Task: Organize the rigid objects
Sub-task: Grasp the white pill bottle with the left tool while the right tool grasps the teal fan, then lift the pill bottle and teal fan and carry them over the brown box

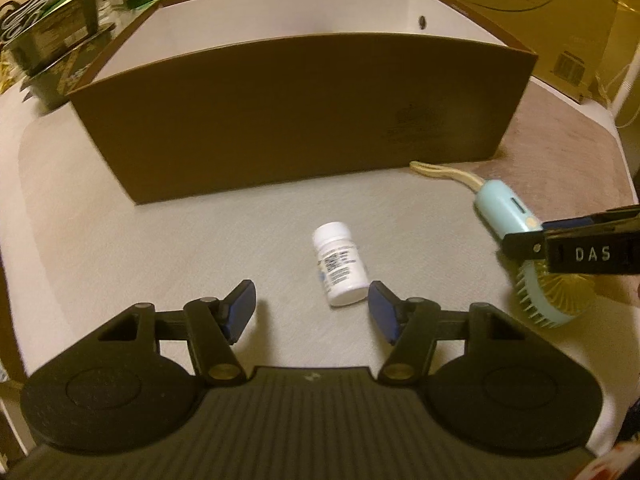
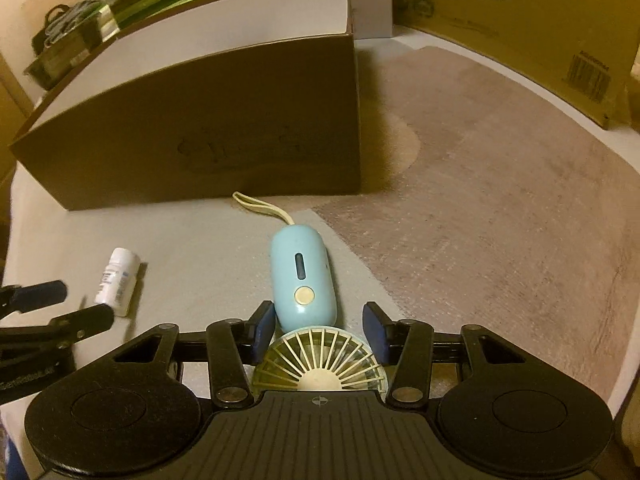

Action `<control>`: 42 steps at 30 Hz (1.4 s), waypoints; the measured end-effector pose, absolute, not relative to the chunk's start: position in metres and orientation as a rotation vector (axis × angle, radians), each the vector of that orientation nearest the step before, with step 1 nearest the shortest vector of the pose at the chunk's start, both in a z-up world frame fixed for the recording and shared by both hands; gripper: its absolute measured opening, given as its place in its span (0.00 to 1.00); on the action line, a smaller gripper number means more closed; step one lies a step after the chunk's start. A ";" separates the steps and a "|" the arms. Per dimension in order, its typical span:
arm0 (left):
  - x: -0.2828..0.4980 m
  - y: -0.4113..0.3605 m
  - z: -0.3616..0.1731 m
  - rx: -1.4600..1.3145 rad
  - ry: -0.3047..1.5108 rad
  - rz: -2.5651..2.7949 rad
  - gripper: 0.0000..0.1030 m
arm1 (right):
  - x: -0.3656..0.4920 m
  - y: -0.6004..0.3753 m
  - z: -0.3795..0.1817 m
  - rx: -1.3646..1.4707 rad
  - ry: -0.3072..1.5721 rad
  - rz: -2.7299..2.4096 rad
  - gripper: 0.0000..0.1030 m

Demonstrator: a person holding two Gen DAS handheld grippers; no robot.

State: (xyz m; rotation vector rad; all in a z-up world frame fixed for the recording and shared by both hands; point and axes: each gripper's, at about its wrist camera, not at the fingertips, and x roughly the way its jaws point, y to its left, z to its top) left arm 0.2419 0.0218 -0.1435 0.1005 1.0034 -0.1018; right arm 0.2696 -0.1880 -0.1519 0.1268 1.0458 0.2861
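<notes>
Where cloth lies, ribbed fan [image 2: 320, 364], smooth bottle [image 1: 340, 268]

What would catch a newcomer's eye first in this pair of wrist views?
The big brown box, open-topped with a white inside, fills the back of the table. In front of it a pale blue handheld fan lies flat with the right gripper straddling the join of its handle and head, one pad at the handle, the other clear. A small white bottle lies on its side just ahead of the open left gripper.
</notes>
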 end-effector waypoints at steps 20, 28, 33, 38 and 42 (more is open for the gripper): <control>0.274 0.020 -0.159 0.035 1.031 -0.094 0.24 | 0.278 -0.185 -0.160 0.077 1.055 0.343 0.49; 0.271 0.020 -0.159 0.068 1.026 -0.103 0.24 | 0.281 -0.179 -0.162 0.028 1.041 0.357 0.49; 0.272 0.018 -0.159 0.079 1.029 -0.107 0.24 | 0.279 -0.173 -0.162 -0.023 1.018 0.377 0.33; 0.270 0.019 -0.159 0.081 1.031 -0.113 0.24 | 0.280 -0.175 -0.163 -0.013 1.016 0.384 0.33; 0.267 0.019 -0.159 0.081 1.030 -0.118 0.24 | 0.279 -0.175 -0.162 -0.012 1.015 0.384 0.33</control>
